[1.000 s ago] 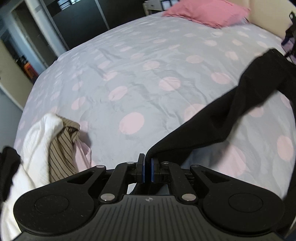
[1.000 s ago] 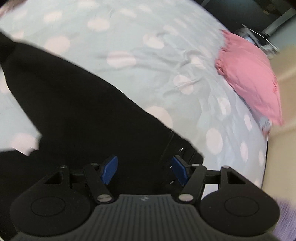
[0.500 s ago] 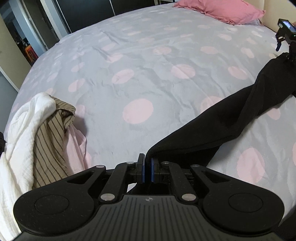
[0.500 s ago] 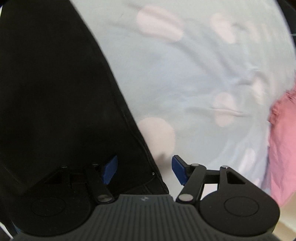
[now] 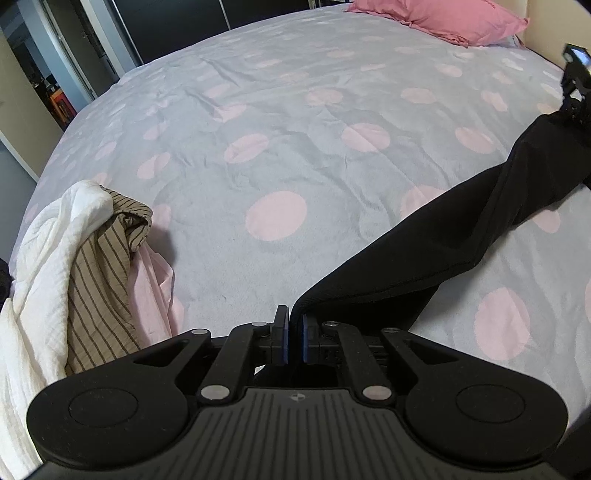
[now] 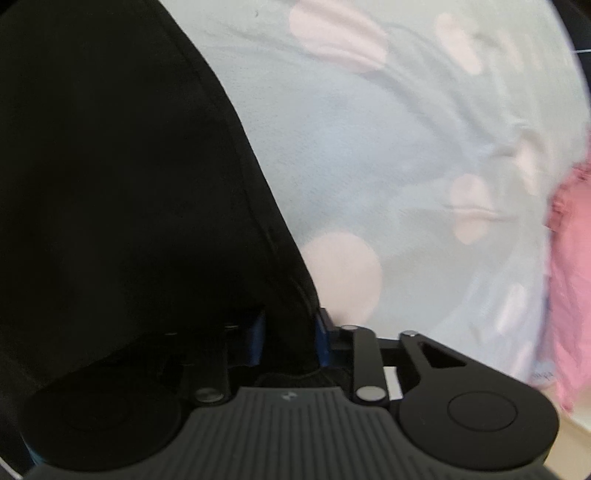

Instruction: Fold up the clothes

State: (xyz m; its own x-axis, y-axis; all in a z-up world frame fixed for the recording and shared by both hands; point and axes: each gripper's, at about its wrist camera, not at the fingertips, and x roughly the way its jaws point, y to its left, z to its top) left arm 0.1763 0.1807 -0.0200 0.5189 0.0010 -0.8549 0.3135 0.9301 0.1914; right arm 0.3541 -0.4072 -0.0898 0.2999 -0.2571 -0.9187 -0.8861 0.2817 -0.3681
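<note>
So that it can be stretched flat along the bed's (image 5: 280,122) near edge, the black garment (image 5: 461,236) is pinched by the left gripper (image 5: 293,334) and right gripper (image 6: 290,338), jaws clamped on opposite ends

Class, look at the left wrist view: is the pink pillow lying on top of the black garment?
No. The pink pillow lies at the far end of the bed, well apart from the black garment.
</note>
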